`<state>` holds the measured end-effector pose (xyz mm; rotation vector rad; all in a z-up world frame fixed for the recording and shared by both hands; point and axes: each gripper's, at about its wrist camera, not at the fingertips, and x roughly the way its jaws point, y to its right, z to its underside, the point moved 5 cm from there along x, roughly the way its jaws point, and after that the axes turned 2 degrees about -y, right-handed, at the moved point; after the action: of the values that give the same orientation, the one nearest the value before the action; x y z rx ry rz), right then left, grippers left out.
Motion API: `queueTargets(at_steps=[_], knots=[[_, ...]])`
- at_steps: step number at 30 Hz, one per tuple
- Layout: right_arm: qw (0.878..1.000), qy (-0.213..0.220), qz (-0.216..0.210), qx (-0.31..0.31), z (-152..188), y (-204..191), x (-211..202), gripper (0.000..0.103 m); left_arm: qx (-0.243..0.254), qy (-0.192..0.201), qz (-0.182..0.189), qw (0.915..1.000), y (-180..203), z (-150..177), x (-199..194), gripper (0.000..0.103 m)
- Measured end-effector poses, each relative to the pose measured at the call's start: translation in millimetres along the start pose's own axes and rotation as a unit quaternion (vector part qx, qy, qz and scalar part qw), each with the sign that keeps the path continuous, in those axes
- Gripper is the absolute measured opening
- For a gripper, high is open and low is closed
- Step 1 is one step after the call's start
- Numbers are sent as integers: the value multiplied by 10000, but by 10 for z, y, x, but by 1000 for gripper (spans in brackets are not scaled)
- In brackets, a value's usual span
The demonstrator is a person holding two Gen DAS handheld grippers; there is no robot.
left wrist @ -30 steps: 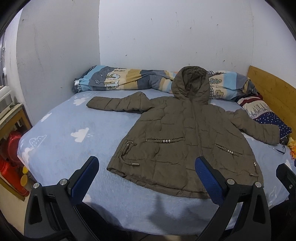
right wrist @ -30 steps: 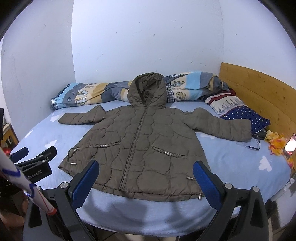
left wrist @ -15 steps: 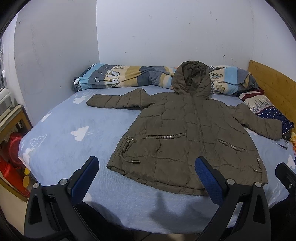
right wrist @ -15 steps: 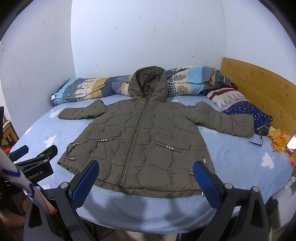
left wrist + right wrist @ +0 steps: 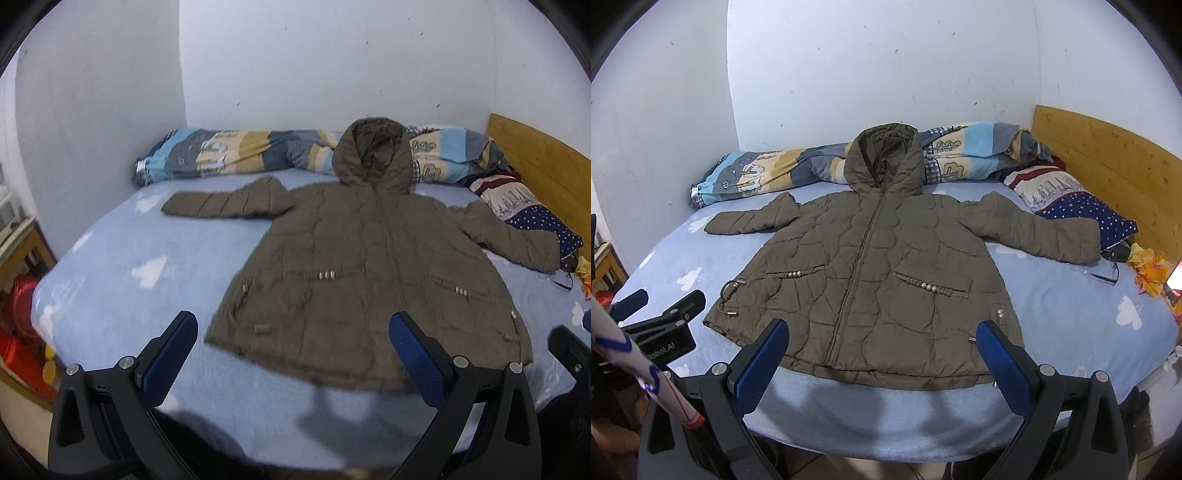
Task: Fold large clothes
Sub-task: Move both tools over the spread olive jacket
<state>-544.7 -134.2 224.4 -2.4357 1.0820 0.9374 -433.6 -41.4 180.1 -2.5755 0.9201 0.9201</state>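
**Olive coat flat on the bed**

Blue-padded left gripper [image 5: 291,347] and right gripper [image 5: 882,347] hover spread, empty, before one olive quilted hooded coat [image 5: 871,273] lying flat, sleeves out, on the pale-blue cloud-print sheet [image 5: 1071,295]. Behind the coat: one rolled striped quilt [image 5: 768,173], one starred pillow [image 5: 1082,210].

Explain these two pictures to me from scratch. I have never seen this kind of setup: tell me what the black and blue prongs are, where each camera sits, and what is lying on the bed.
There is no robot here. A person holds a hand-operated gripper in each hand, and a wide-angle camera on each one looks forward along its two blue-padded fingers. One picture comes from the left gripper, the other from the right gripper. Both are open and hold nothing. On the bed, with its cloud-print sheet, an olive quilted hooded jacket lies flat, zipped, sleeves spread, not yet folded. Behind it is a rolled patterned duvet, and at the right a wooden headboard.
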Motion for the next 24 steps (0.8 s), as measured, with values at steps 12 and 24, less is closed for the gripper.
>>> queueTargets(at_steps=[12, 24], knots=[[9899, 65, 846, 1133, -545, 1427, 231, 103, -897, 480, 10, 9948, -635, -1225, 1162, 103], [9580, 46, 698, 2782, -1060, 3346, 783, 103, -1501, -511, 121, 9873, -941, -1144, 2383, 103]])
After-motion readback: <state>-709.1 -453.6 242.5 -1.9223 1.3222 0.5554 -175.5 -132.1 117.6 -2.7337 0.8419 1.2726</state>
